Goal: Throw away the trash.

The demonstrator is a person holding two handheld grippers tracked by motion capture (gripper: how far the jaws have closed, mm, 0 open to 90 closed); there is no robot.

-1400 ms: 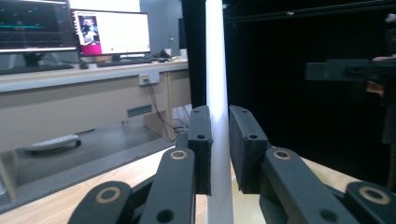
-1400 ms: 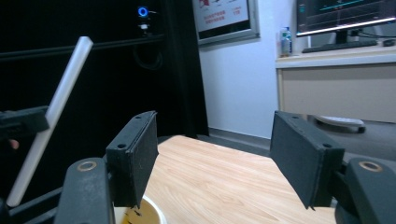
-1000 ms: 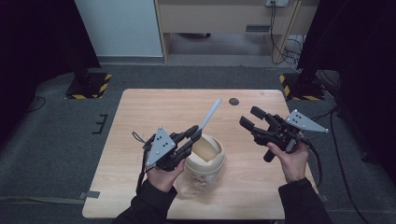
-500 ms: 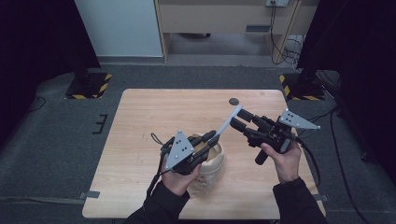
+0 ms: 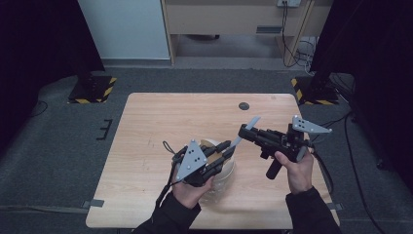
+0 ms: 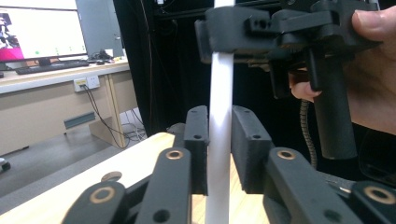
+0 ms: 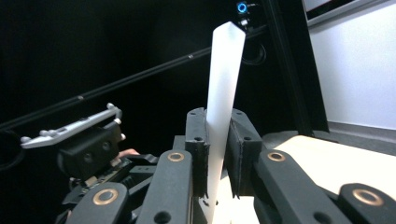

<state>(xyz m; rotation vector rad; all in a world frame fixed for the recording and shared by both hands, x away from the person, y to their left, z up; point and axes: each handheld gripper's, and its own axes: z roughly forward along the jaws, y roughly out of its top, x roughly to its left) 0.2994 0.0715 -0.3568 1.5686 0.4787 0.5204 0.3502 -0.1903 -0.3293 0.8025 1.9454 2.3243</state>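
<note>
Both hand-held grippers clamped one white strip (image 5: 246,130) over the bench (image 5: 156,122). Left hand-held gripper (image 5: 223,150) gripped low. Right hand-held gripper (image 5: 242,131) gripped higher.

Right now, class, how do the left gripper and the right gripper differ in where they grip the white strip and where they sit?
The left gripper pinches the white strip low, over the pale container; the right gripper clamps it higher, near its tip. The left sits nearer the table's middle, the right towards its right edge. Both are shut on the strip.
</note>
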